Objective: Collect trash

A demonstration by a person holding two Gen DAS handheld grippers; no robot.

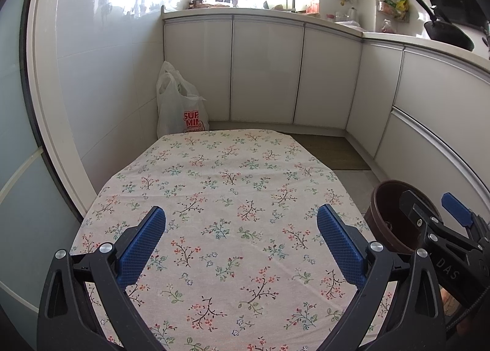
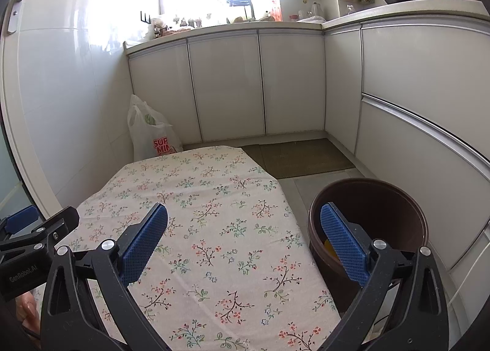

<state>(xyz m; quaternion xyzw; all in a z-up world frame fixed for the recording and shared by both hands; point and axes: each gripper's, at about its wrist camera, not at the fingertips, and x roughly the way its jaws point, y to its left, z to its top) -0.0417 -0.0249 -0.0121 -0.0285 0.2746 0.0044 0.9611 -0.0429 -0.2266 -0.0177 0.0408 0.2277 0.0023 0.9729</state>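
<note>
Both tongs (image 1: pixel 242 247) (image 2: pixel 245 247) spread apart, ribbed blue pads, floral cloth table (image 1: pixel 232 173), round brown bin (image 2: pixel 367 198)

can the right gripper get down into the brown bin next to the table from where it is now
Probably yes. The right gripper is open and empty, and the round brown plastic bin stands just beyond its right finger with its mouth uncovered. Nothing lies between them; the floral-clothed table sits to the bin's left.

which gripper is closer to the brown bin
Right. The right gripper hangs open by the table's right edge, one finger in line with the mouth of the brown bin. The left gripper, also open, sits over the floral tablecloth, with the bin off to its right.
</note>
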